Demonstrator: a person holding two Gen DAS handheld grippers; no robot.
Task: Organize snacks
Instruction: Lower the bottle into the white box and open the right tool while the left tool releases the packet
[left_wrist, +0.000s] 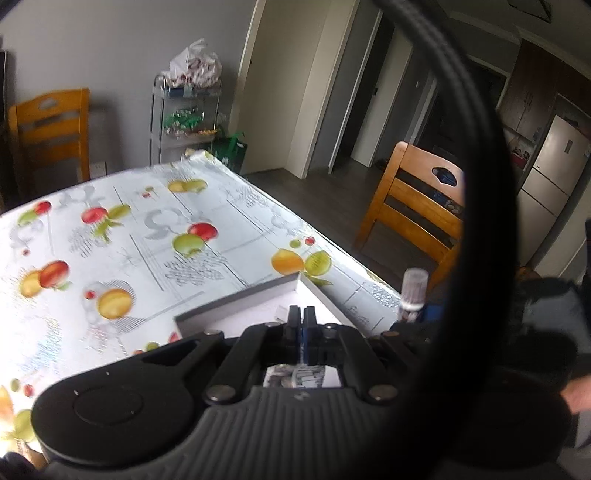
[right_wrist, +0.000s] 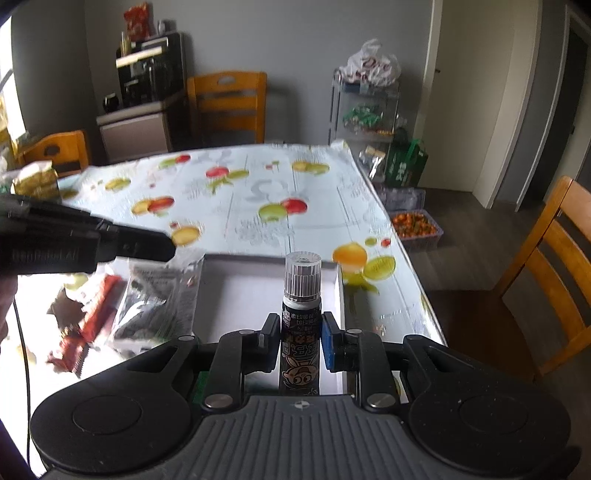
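My right gripper (right_wrist: 300, 326) is shut on a dark snack tube (right_wrist: 302, 280) with a clear ribbed cap, held upright over the shallow grey tray (right_wrist: 240, 260). The same tube's cap (left_wrist: 413, 290) shows at the right of the left wrist view. The left gripper (left_wrist: 301, 317) is shut, its tips over the tray's near corner (left_wrist: 236, 299). A small silvery packet (left_wrist: 295, 376) shows under its fingers; I cannot tell if it is held. From the right wrist view the left gripper (right_wrist: 168, 247) hangs above a clear bag of dark snacks (right_wrist: 155, 302) and red-brown bars (right_wrist: 96, 310).
The fruit-print tablecloth (right_wrist: 258, 184) covers the table. A yellow-green packet (right_wrist: 37, 181) lies at its far left. Wooden chairs (right_wrist: 554, 266) (right_wrist: 227, 107) stand around. A wire rack (right_wrist: 365, 110) and floor bins (right_wrist: 415, 225) hold more snacks. A black cable (left_wrist: 476, 184) loops across the left wrist view.
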